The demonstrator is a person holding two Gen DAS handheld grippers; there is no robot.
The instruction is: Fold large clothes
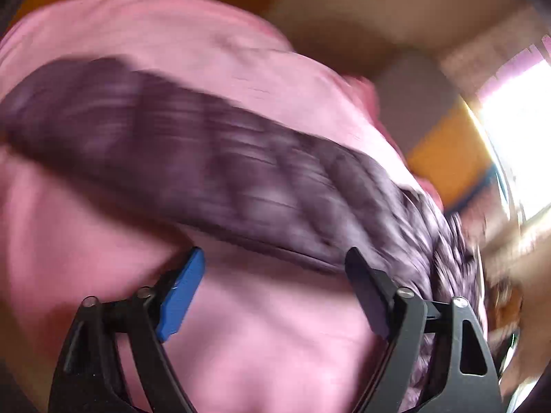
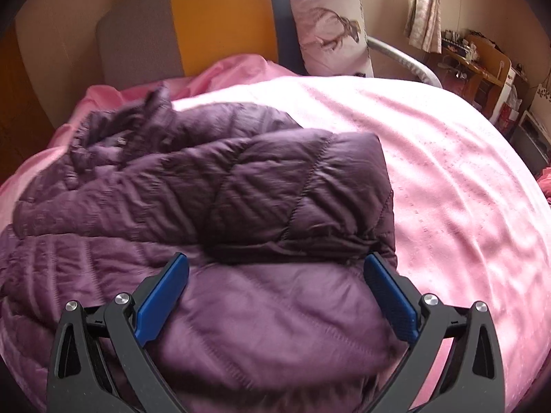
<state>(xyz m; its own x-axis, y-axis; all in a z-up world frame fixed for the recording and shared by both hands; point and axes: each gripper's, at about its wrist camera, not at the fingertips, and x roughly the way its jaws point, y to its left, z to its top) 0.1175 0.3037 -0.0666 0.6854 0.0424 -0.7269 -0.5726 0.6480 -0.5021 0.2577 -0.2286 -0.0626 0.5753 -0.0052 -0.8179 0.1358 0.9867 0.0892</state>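
A purple quilted puffer jacket (image 2: 261, 186) lies on a pink bed sheet (image 2: 447, 158), with one sleeve folded across its body. My right gripper (image 2: 275, 275) is open and empty, just above the jacket's lower part. In the left wrist view, which is motion-blurred, a long purple part of the jacket (image 1: 206, 161) stretches across the pink sheet (image 1: 172, 41). My left gripper (image 1: 275, 265) is open, with jacket fabric running beside its right finger (image 1: 372, 289); nothing is clamped.
A headboard in grey, yellow and blue (image 2: 220, 17) stands at the far end with a deer-print pillow (image 2: 327, 20). A crumpled pink blanket (image 2: 234, 69) lies by the headboard. A cluttered desk (image 2: 482, 65) and a curtained window (image 2: 423, 3) are at the right.
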